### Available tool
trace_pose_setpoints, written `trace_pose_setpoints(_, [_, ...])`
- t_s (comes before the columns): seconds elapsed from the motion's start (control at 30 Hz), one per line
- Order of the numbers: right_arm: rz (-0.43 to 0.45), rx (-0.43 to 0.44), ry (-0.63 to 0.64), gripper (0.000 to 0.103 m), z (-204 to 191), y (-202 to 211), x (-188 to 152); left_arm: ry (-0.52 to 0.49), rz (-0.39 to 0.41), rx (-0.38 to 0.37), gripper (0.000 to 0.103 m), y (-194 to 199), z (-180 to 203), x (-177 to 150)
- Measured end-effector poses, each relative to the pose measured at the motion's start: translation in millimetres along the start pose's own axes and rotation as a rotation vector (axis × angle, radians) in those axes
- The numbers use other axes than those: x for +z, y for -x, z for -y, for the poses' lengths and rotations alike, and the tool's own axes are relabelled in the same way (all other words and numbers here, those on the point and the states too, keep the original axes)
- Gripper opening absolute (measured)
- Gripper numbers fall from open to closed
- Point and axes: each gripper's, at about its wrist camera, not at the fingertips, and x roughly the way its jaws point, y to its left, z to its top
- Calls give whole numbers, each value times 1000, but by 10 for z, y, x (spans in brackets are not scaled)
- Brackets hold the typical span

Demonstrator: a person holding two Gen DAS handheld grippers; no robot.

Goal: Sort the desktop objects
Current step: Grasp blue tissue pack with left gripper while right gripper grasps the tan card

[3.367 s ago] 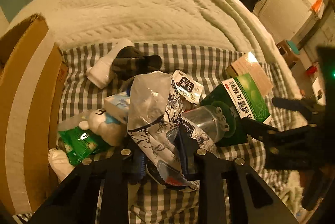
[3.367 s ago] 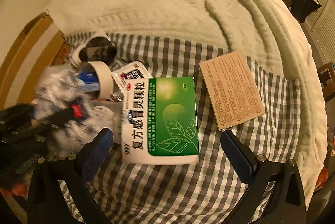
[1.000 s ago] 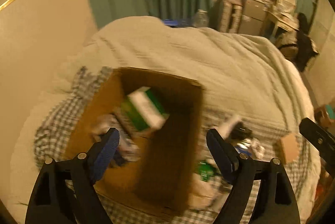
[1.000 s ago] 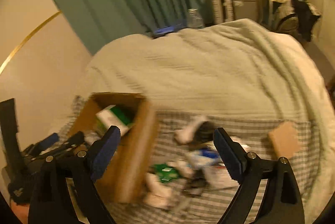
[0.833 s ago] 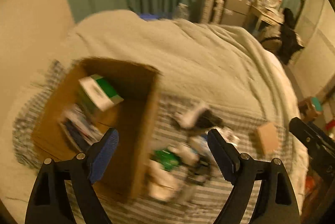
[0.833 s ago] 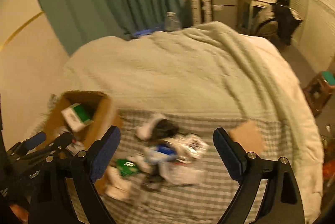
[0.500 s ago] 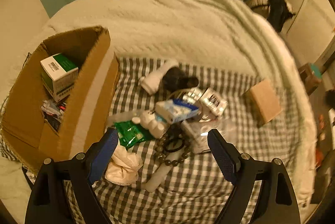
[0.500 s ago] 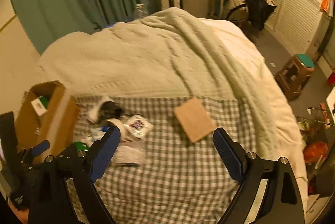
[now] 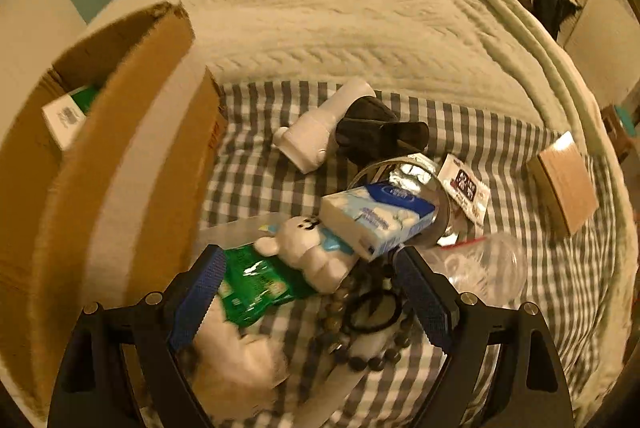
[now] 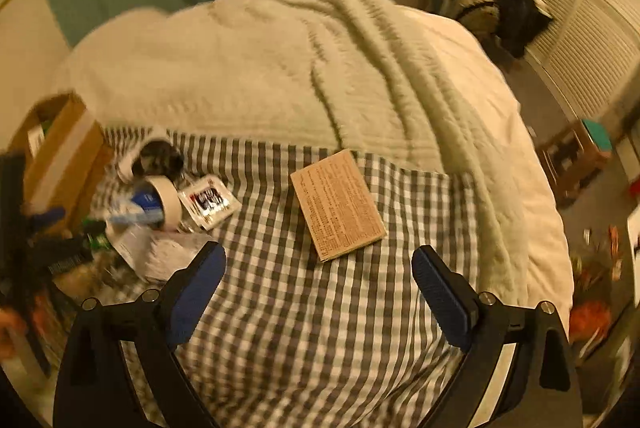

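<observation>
My left gripper (image 9: 308, 292) hangs open over a heap of small things on the checked cloth (image 9: 256, 176): a white bear toy (image 9: 308, 248), a green packet (image 9: 252, 284), a blue and white tissue pack (image 9: 376, 216), dark beads (image 9: 360, 348), a black ring (image 9: 372, 312). None of them is held. The cardboard box (image 9: 100, 168) at the left holds a green and white carton (image 9: 68, 112). My right gripper (image 10: 318, 288) is open and empty above bare cloth, just short of a flat brown box (image 10: 338, 204). The heap (image 10: 160, 204) lies to its left.
A white bottle (image 9: 320, 132), a black pouch (image 9: 376, 132), a tape roll (image 9: 436, 204), a sachet (image 9: 464, 188) and a clear plastic bag (image 9: 480, 264) lie behind the heap. A pale blanket (image 10: 300, 68) covers the far bed. Furniture and floor clutter (image 10: 592, 268) stand to the right.
Both grippers have swung away from the cardboard box and come down toward the cloth, the left over the heap, the right toward the brown box. Both stay open and empty.
</observation>
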Motion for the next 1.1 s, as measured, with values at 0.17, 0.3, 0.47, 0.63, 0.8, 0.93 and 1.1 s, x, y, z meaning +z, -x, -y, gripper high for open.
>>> trace_pose_setpoints(0.17, [-52,-14,89,95,-32,-450,26,-61,7,-31,90,-151,177,34])
trace_pose_setpoints(0.3, [-75,-24,106,96,20,-693,119,-109,-3,-19,90,-306,265,80])
trace_pose_setpoints(0.47, [-106,-3,88,96,129,-973,183,-102,-27,-37,90,-472,286,151])
trace_pose_setpoints(0.63, [-154,15,52,96,222,-1178,148,-100,-55,-43,90,-613,389,227])
trace_pose_setpoints(0.8, [-188,-2,80,96,212,-1363,112,-131,-80,-68,84,-705,493,280])
trace_pose_setpoints(0.93, [-257,-23,47,95,256,-1558,66,-203,-105,-77,63,-728,568,291])
trace_pose_setpoints(1.1, [-317,-13,-9,83,284,-1617,-12,-254,-121,-117,57,-681,545,311])
